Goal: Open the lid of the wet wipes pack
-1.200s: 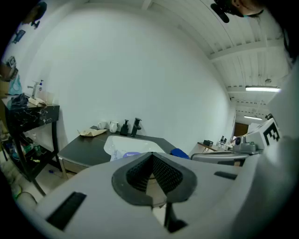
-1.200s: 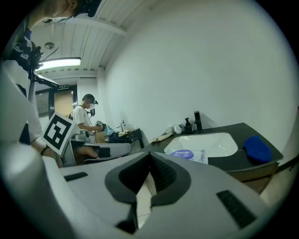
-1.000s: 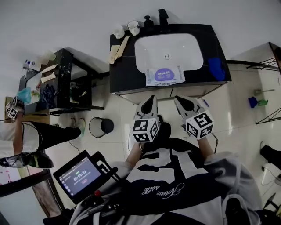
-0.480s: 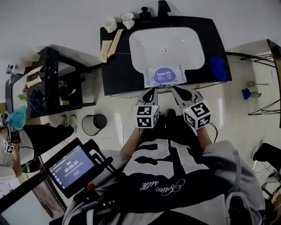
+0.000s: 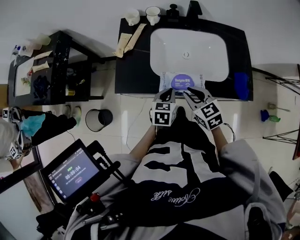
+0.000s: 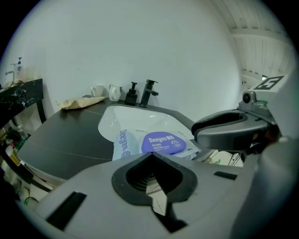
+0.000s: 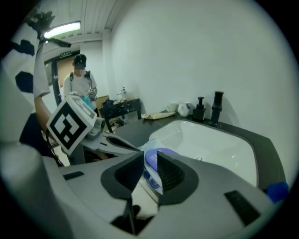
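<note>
At a dark bathroom counter (image 5: 133,70), a person poises two handheld grippers at a wet wipes pack (image 5: 182,81); this looks like the approach step, with the lid not yet touched. At far left, a black shelf unit (image 5: 65,70) and a waste bin (image 5: 96,120) stand well apart from the work. Two cups (image 5: 132,16) and a folded cloth (image 5: 129,40) sit at the counter's rear left.

The left gripper (image 5: 167,93) hovers just short of the pack's near left corner, its jaws closed tip to tip on nothing. The pack lies flat across the front rim of the white basin (image 5: 187,42), its round purple lid (image 5: 182,82) facing up and apparently shut. The right gripper (image 5: 192,93), jaws parted by a narrow slit and empty, sights the lid through that gap (no lifting tab can be made out).

The next move likely calls for one gripper to steady the soft pack while the other catches the lid's edge and swings it up. Nothing blocks the way: the faucet (image 5: 193,8) behind and a blue object (image 5: 240,84) at far right stand clear. The pack could slip into the basin.
</note>
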`<state>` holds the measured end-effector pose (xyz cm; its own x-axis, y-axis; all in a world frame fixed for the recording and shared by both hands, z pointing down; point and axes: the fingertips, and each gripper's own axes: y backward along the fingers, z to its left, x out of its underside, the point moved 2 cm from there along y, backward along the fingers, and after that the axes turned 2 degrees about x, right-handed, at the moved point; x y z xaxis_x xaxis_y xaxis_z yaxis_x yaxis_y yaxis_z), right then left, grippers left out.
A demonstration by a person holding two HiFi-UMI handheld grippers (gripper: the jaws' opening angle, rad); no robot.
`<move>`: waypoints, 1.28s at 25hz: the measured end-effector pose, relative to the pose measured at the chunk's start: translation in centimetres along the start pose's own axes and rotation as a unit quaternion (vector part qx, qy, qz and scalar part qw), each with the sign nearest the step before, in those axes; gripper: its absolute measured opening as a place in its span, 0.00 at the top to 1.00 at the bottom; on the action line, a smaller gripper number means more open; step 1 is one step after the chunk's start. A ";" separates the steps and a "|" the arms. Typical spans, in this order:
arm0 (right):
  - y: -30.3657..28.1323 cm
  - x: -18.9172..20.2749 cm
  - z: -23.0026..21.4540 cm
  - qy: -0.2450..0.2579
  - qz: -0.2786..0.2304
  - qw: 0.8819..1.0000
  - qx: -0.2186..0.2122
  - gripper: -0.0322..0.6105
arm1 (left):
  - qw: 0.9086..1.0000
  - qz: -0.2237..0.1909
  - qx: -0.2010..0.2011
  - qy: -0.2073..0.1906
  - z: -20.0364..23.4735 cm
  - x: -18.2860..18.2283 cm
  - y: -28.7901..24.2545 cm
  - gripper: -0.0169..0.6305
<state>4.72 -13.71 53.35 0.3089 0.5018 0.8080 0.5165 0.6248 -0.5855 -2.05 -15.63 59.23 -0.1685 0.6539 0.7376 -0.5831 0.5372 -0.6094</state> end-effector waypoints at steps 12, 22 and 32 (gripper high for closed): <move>-4.6 1.4 0.1 0.229 0.088 0.966 -0.084 0.84 | 0.998 0.026 -0.028 0.056 1.6 1.1 -0.9 0.98; -6.8 1.9 1.3 0.349 0.110 0.922 -0.128 0.82 | 0.996 0.014 -0.036 0.076 1.9 1.3 -0.7 0.98; -6.9 1.8 1.0 0.328 0.107 0.929 -0.133 0.82 | 0.997 0.011 -0.031 0.072 1.9 1.3 -0.9 0.98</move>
<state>0.94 -16.56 58.78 0.8020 0.0710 0.5930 0.5399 0.3384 -0.7707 -3.22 -16.27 61.32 -0.0620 0.7337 0.6767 -0.5290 0.5507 -0.6456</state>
